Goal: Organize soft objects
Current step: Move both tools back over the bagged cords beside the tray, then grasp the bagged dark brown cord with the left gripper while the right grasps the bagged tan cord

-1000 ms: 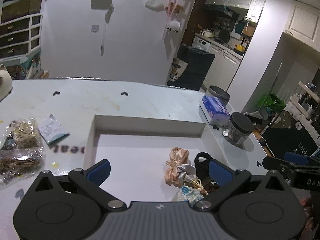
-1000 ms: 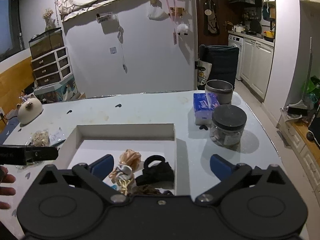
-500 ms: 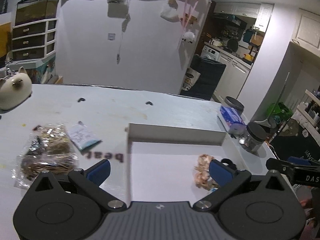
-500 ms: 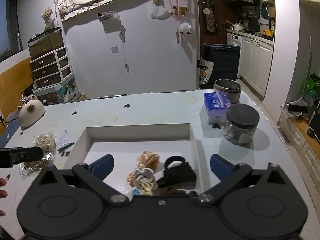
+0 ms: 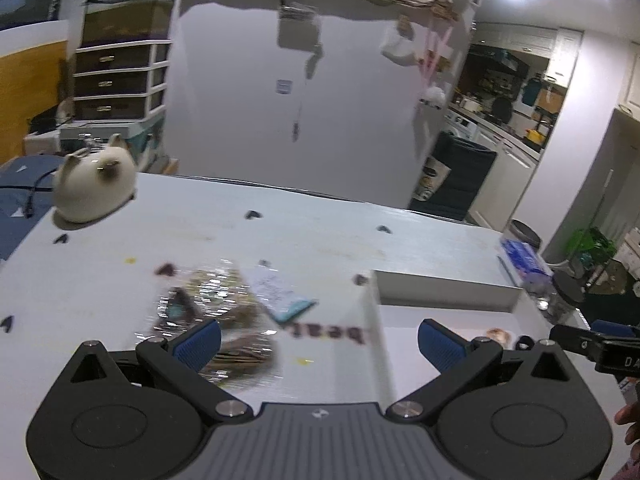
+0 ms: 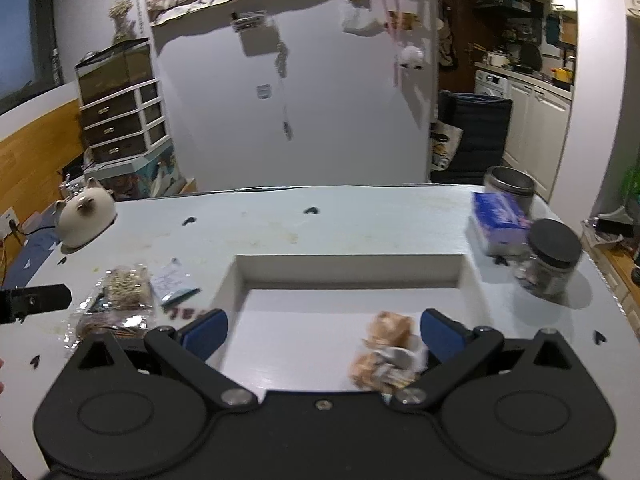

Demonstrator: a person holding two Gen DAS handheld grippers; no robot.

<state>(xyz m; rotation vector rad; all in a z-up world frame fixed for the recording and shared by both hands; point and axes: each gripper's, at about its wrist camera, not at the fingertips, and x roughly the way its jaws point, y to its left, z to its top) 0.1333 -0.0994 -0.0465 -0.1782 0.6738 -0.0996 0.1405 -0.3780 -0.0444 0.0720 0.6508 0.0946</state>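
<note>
two clear packets, one white tray

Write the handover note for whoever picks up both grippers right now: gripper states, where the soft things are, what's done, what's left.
Left gripper: open, empty, above the table with the clear bags of hair ties just ahead of its left finger.
Right gripper: open, empty, over the white tray.
In the tray: a peach satin scrunchie bundle by the right gripper's right finger; anything beyond it is hidden by the gripper.
Still on the table left of the tray: the bags and a small white-and-teal packet.
Done: some soft items are in the tray.
Left: probably the bags and packet, left gripper is nearest.
</note>
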